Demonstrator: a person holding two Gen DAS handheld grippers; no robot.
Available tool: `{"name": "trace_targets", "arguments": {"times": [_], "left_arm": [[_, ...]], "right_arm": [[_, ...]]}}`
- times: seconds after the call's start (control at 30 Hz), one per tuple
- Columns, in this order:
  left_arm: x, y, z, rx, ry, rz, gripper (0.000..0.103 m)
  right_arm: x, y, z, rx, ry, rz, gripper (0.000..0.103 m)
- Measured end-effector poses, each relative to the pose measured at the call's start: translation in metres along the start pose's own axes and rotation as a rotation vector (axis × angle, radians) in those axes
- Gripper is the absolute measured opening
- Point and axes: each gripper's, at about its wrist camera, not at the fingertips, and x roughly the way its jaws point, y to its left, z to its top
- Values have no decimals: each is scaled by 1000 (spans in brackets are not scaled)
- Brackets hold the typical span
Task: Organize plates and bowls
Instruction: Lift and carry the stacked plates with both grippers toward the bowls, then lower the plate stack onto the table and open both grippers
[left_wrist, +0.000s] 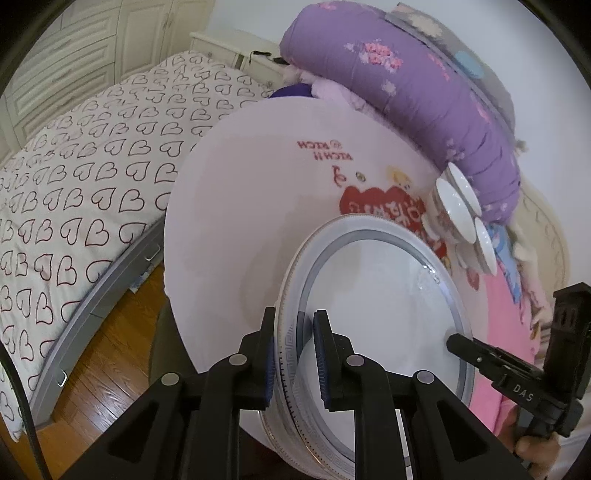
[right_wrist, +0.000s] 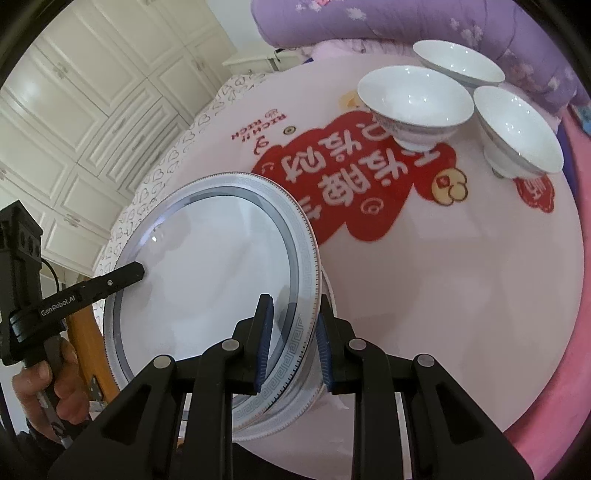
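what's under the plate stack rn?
The plates, gripped at opposite rims by the left gripper and right gripper, sit over the round pink table. Anything directly beneath is covered.

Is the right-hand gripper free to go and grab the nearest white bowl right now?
Probably not yet. The right gripper is clamped on the plate's rim, as is the left gripper. The table between it and the nearest bowl looks bare, so only the plate hinders it.

Lying beyond the round pink table (right_wrist: 461, 280): heart-print bed cover (left_wrist: 85, 184), rolled purple quilt (left_wrist: 424, 96); standing behind, cream panelled wardrobe (right_wrist: 74, 122), white nightstand (left_wrist: 229, 48).
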Motion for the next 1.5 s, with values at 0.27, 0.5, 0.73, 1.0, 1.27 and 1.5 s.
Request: {"name": "trace_targets", "arguments": {"times": [0.27, 0.5, 0.73, 1.0, 1.27, 1.5], "left_arm": [[6, -3, -8, 37, -26, 29, 13], [7, -4, -18, 57, -48, 50, 16], [9, -10, -29, 104, -88, 103, 19], [32, -7, -35, 107, -48, 115, 22], [38, -6, -31, 114, -49, 117, 22], [38, -7, -31, 132, -46, 128, 23]], "right_arm": [[4, -2, -16, -4, 10, -8, 23], [2, 1, -21, -18, 2, -20, 23], [6, 6, -19, -40, 1, -45, 23], [6, 10, -20, -62, -3, -84, 23], [7, 16, -20, -102, 5, -116, 26], [7, 7, -19, -98, -7, -124, 28]]}}
